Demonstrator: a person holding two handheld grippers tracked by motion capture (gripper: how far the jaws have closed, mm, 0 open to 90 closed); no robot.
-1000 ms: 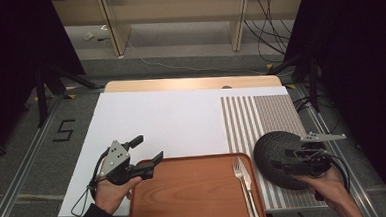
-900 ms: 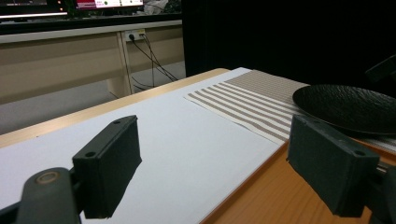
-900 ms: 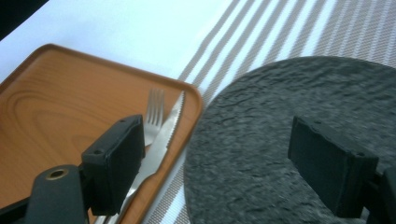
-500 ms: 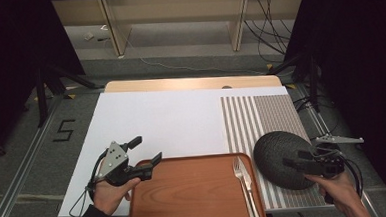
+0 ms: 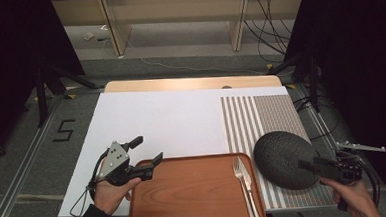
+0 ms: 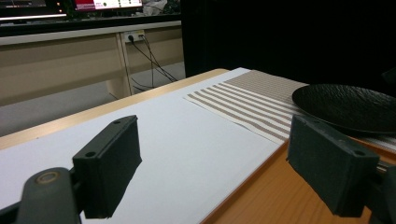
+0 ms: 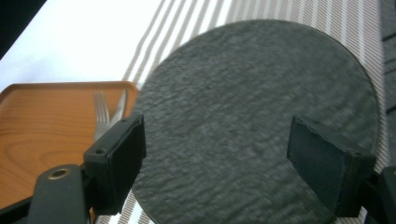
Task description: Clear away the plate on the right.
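The plate (image 5: 285,159), dark and rough-textured, lies flat on the striped mat (image 5: 271,119) at the near right of the table, just right of the tray (image 5: 190,193). The right gripper (image 5: 318,166) sits at the plate's near right edge, held by a hand (image 5: 353,200) that comes in from the bottom right. In the right gripper view its jaws stand wide apart above the plate (image 7: 252,121) and hold nothing; whether they touch its surface cannot be told. The tray is wooden, at the near middle of the table, and a fork (image 5: 245,183) lies along its right side, tines pointing far, close to the plate's left edge. The same fork (image 7: 105,112) appears beside the plate in the right gripper view. The left gripper (image 5: 144,152) is held by the left hand (image 5: 113,192) at the tray's far left corner, partly over white paper (image 5: 166,120). Its jaws are spread and empty, as the left gripper view confirms, with the plate (image 6: 348,107) farther off to the right on the mat (image 6: 243,102). The two grippers are well apart.
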